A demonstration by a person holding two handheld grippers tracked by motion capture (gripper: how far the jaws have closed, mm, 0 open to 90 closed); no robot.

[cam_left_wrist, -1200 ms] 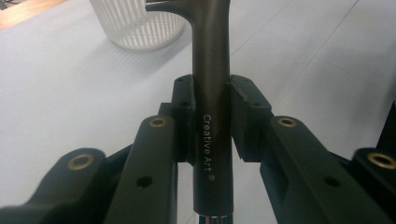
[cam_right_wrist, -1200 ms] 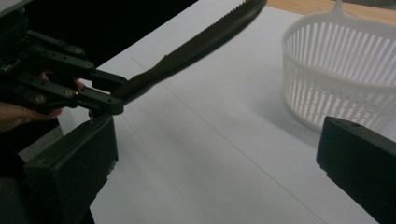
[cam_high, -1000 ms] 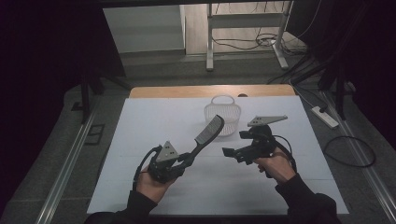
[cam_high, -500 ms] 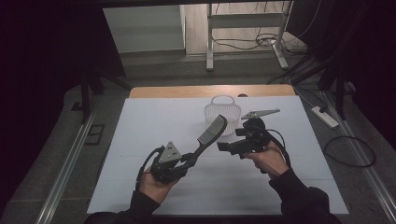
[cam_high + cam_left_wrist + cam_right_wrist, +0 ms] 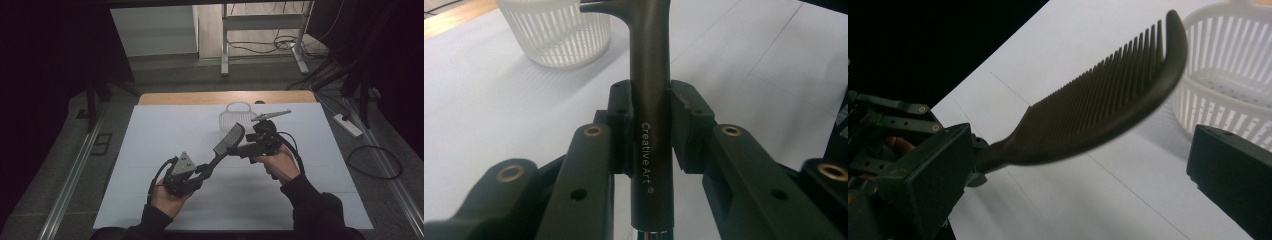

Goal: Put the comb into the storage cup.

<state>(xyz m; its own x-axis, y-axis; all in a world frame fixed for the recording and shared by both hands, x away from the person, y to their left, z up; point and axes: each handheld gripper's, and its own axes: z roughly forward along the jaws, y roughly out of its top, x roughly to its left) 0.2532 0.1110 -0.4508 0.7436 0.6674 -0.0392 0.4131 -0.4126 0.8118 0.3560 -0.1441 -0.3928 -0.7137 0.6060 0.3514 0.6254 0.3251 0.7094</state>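
A dark comb [image 5: 229, 140] with a curved toothed head is held up over the white table sheet [image 5: 150, 150]. My left gripper [image 5: 207, 167] is shut on the comb's handle [image 5: 651, 60]; its pads [image 5: 621, 107] press on both sides of the handle just beyond the "Creative Art" print. My right gripper [image 5: 239, 149] comes in from the right, level with the comb's head. Its jaws [image 5: 1078, 185] stand wide open, with the comb [image 5: 1098, 110] across the gap and touching neither jaw. A white slatted basket [image 5: 235, 117] sits just behind the comb.
The basket [image 5: 1233, 65] [image 5: 556, 30] stands near the table's far wooden edge [image 5: 200, 97]. A power strip [image 5: 347, 125] and cables lie on the floor to the right. A metal frame [image 5: 225, 45] stands beyond the table.
My right gripper has moved left toward the comb's head, and its grey plate has tilted up. The left gripper has kept the comb in place.
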